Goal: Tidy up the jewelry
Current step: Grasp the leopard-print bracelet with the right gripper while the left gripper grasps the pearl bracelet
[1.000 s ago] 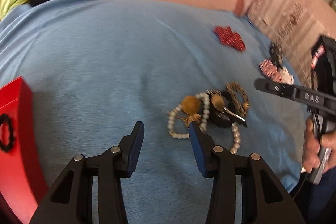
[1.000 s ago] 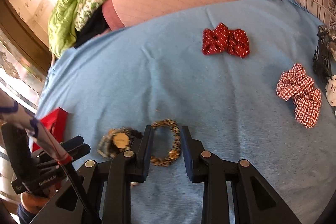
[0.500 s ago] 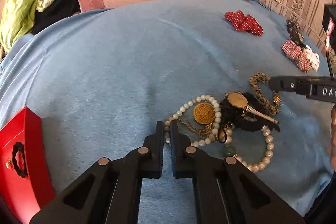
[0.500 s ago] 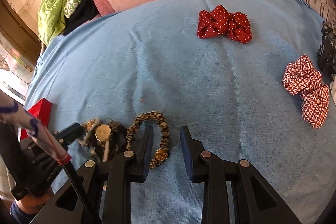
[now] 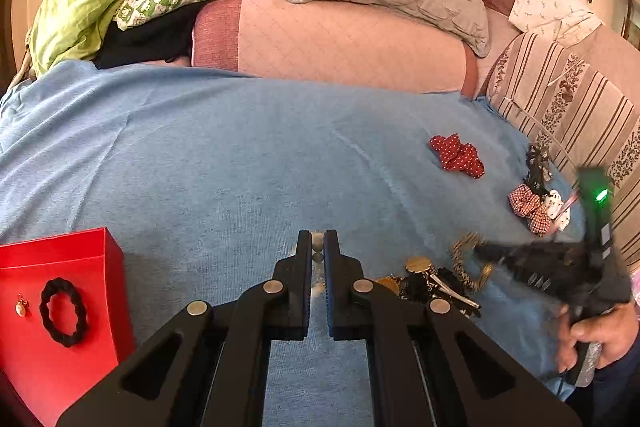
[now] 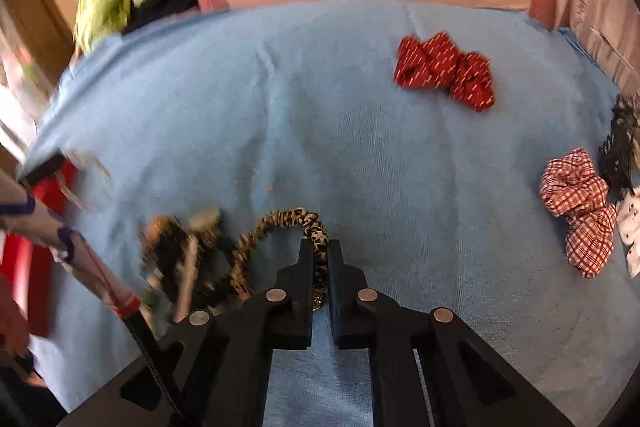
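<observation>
Leopard-print hair tie (image 6: 280, 223), soft and springy, sits pinched in the right gripper (image 6: 319, 255); left gripper (image 5: 318, 247) pinches pearls (image 5: 318, 251).

Left wrist view: mounted behind the left gripper (image 5: 318, 247), angled down across the blue bedspread (image 5: 240, 155) toward the pillows (image 5: 340, 39), close range. Right wrist view: behind the right gripper (image 6: 320, 253), steeper, closer, blurred. Shared: red dotted scrunchie (image 5: 458, 157) (image 6: 444, 75), plaid scrunchie (image 5: 528, 209) (image 6: 578, 217), jewelry pile (image 5: 432, 281) (image 6: 188, 251).
</observation>
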`<state>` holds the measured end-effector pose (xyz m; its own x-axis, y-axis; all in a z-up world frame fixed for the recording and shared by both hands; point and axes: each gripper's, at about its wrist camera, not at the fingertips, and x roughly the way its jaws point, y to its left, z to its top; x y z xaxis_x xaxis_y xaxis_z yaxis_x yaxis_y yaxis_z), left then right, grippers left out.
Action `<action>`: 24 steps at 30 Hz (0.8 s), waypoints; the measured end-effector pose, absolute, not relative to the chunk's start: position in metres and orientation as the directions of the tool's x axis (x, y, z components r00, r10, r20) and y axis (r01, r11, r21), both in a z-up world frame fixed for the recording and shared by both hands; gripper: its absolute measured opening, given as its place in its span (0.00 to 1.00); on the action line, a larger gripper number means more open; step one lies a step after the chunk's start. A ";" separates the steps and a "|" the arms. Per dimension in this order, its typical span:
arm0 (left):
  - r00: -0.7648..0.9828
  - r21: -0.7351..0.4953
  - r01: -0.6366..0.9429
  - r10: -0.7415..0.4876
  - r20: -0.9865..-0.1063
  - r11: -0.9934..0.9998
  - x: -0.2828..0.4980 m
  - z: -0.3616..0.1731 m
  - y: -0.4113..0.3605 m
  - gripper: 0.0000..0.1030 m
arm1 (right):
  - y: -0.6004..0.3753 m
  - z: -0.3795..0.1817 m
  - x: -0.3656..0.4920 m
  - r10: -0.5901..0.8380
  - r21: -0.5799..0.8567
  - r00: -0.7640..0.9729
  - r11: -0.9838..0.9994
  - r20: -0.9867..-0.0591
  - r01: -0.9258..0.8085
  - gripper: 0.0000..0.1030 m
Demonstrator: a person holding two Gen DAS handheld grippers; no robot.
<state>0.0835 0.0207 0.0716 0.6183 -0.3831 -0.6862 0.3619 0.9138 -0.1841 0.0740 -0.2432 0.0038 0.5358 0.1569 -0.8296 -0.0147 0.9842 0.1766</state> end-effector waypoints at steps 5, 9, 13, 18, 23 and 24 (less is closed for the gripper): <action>0.636 -0.176 0.361 -0.380 -0.672 0.916 0.084 0.075 0.018 0.05 | -0.257 0.036 0.066 0.154 0.219 0.667 0.976 -0.729 0.015 0.06; 0.643 -0.176 0.353 -0.375 -0.668 0.919 0.084 0.076 0.021 0.05 | -0.258 0.042 0.065 0.189 0.261 0.695 0.965 -0.694 -0.002 0.06; 0.645 -0.172 0.349 -0.370 -0.669 0.921 0.083 0.076 0.022 0.05 | -0.246 0.044 0.065 0.221 0.268 0.690 0.963 -0.689 -0.041 0.06; 0.646 -0.169 0.348 -0.367 -0.669 0.922 0.083 0.076 0.022 0.05 | -0.233 0.047 0.061 0.243 0.264 0.690 0.961 -0.681 -0.078 0.06; 0.652 -0.170 0.342 -0.364 -0.666 0.924 0.082 0.077 0.025 0.05 | -0.227 0.051 0.058 0.262 0.273 0.693 0.957 -0.672 -0.097 0.06; 0.653 -0.170 0.341 -0.363 -0.664 0.924 0.082 0.078 0.027 0.05 | -0.225 0.052 0.058 0.271 0.279 0.691 0.955 -0.670 -0.104 0.06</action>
